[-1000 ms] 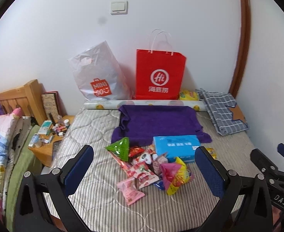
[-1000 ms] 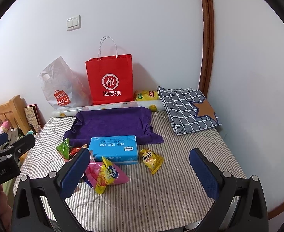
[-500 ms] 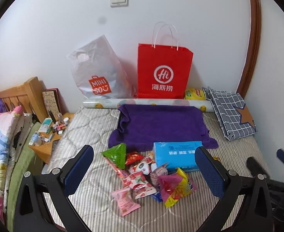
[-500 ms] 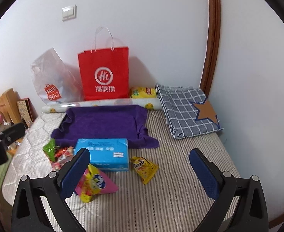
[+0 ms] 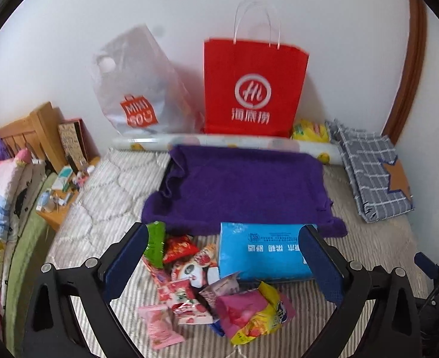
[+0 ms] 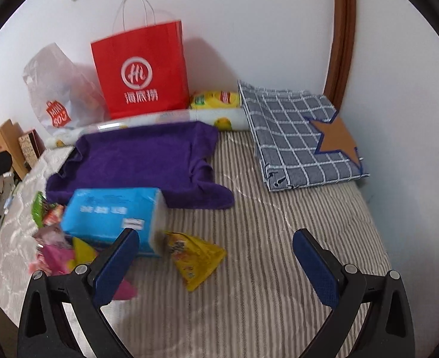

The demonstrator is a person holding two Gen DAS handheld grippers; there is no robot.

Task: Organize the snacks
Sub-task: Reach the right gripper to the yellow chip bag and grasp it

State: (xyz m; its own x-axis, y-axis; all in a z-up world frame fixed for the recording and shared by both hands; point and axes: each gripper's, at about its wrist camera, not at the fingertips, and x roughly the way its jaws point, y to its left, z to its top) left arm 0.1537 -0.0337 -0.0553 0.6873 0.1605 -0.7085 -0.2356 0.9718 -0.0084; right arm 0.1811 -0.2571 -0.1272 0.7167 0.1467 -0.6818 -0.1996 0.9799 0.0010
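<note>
The bed (image 5: 106,208), under a striped quilted cover, fills both views, with a purple towel (image 5: 243,188) at its centre. Against the wall at 12 o'clock in the left view stands a red bag (image 5: 253,89) printed with a white "Hi" ring logo over three Chinese characters; at 11 o'clock a grey plastic bag (image 5: 139,86) reads "MINISO". A folded checked cloth (image 6: 297,137) with an orange star lies at 1 o'clock in the right view, and a yellow packet (image 6: 215,99) sits behind a patterned roll (image 5: 249,144) along the wall. A blue tissue pack (image 5: 264,250) with Chinese lettering rests on the towel's near edge. The snacks (image 5: 207,292) are heaped just left of and below it: green, red, pink and magenta-yellow packets touching one another, their print too small to read. One yellow snack (image 6: 195,256) lies apart, touching the pack's right end. The left gripper (image 5: 222,264) hovers over the heap, released, jaws wide, the pack's right end by its right finger. The right gripper (image 6: 216,265) is also spread and empty, the yellow snack between its fingers. Against half a second ago, both cameras have closed in: the heap and the yellow snack now loom larger, and the right view has tilted clockwise.
</note>
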